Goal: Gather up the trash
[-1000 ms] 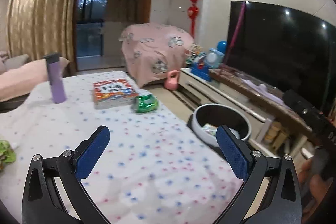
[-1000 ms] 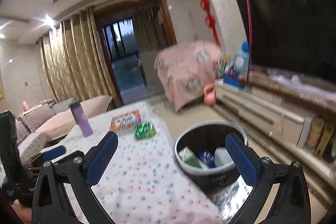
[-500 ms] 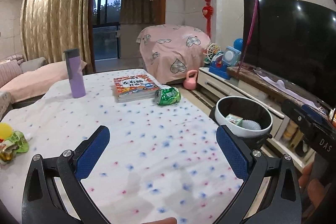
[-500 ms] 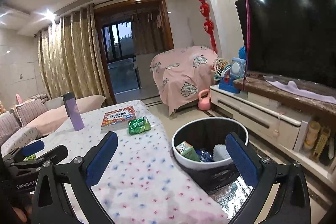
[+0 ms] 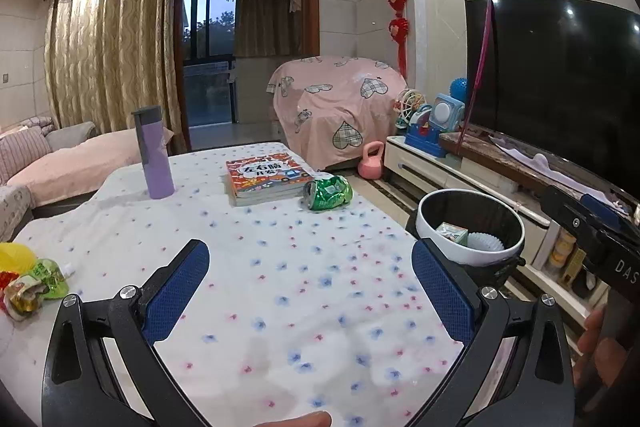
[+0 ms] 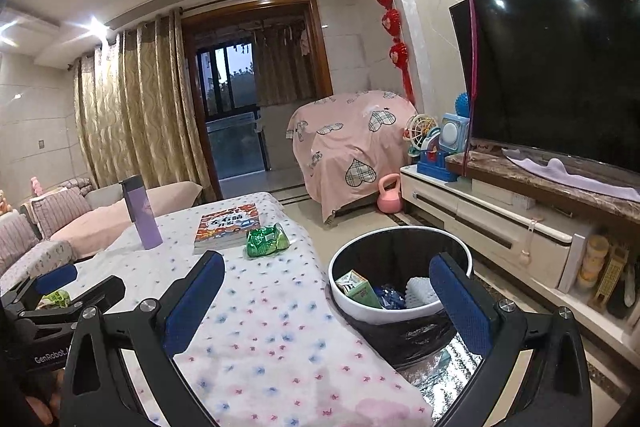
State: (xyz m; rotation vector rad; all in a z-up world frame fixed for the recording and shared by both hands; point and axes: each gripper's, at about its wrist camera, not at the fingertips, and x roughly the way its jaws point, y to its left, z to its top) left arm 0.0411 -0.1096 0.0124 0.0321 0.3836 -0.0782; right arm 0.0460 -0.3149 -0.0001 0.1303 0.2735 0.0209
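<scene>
Inside trash bin (image 6: pixel 400 309): green carton (image 6: pixel 357 289), white liner (image 6: pixel 420 293).

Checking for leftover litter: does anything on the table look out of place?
Yes. A crushed green can lies on its side beside the book, and crumpled wrappers sit at the table's left edge.

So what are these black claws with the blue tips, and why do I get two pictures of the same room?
Each claw is a hand-held gripper with a camera looking along its fingers. One picture comes from the left gripper, the other from the right gripper. Both are open and hold nothing. On the flowered table lie a crushed green can, a book, a purple bottle and some wrappers at the left edge. Beside the table stands a trash bin with rubbish already inside.
</scene>
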